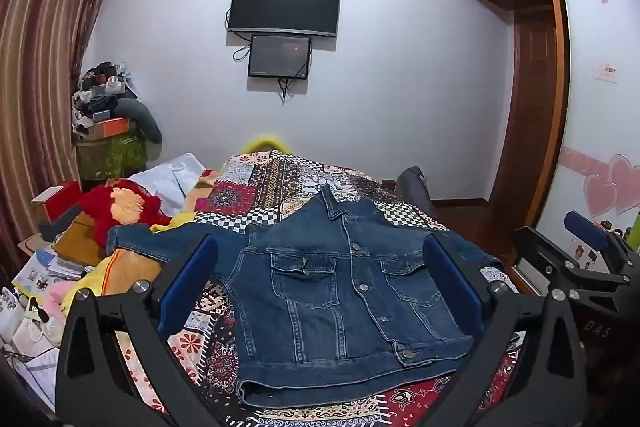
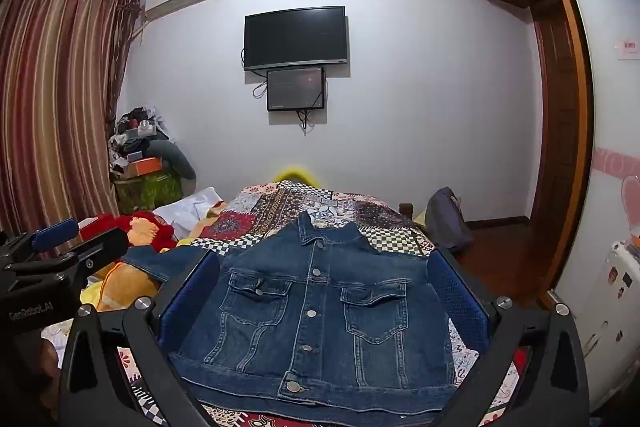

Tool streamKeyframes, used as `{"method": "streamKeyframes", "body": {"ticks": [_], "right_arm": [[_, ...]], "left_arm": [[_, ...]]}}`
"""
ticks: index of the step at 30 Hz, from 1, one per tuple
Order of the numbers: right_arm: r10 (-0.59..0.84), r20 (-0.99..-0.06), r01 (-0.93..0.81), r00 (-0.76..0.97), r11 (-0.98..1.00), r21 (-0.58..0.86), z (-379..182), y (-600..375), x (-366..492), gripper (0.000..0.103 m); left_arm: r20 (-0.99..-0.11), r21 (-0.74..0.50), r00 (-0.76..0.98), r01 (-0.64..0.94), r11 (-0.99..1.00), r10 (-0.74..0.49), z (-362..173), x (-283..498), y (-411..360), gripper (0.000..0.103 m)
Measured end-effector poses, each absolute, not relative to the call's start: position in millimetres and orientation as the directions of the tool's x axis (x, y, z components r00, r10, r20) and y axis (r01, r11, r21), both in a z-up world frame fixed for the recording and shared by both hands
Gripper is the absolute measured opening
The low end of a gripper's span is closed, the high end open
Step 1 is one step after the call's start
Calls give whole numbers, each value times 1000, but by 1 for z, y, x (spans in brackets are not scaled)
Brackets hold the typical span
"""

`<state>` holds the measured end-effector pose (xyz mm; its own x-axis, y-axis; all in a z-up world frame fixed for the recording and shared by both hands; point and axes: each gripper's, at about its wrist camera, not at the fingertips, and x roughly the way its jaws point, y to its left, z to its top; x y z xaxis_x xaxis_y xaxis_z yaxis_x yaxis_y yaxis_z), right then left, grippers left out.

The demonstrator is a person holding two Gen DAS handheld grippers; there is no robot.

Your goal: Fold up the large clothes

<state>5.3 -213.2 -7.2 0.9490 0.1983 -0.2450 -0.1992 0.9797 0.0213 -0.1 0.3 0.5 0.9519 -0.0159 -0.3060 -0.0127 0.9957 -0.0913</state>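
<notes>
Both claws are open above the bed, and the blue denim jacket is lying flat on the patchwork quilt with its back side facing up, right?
Not quite. The blue denim jacket lies front side up: the button row and both flap chest pockets show, clearest in the right wrist view. The rest stands: it lies flat on the patchwork quilt, and the left claw and right claw are both open above the bed.

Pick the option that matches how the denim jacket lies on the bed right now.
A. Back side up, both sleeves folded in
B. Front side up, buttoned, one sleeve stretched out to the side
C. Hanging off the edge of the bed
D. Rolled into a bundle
B: the denim jacket lies flat on the patterned bed cover showing its buttons and chest pockets, with a sleeve reaching out to one side.
</notes>
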Motion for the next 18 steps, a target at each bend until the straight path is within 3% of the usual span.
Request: {"method": "streamKeyframes", "body": {"ticks": [18], "right_arm": [[198,-245,-198,949,980,25,-5,-214,5,103]], "left_arm": [[-302,-94,953,-24,995,-6,-3,3,6,103]]}}
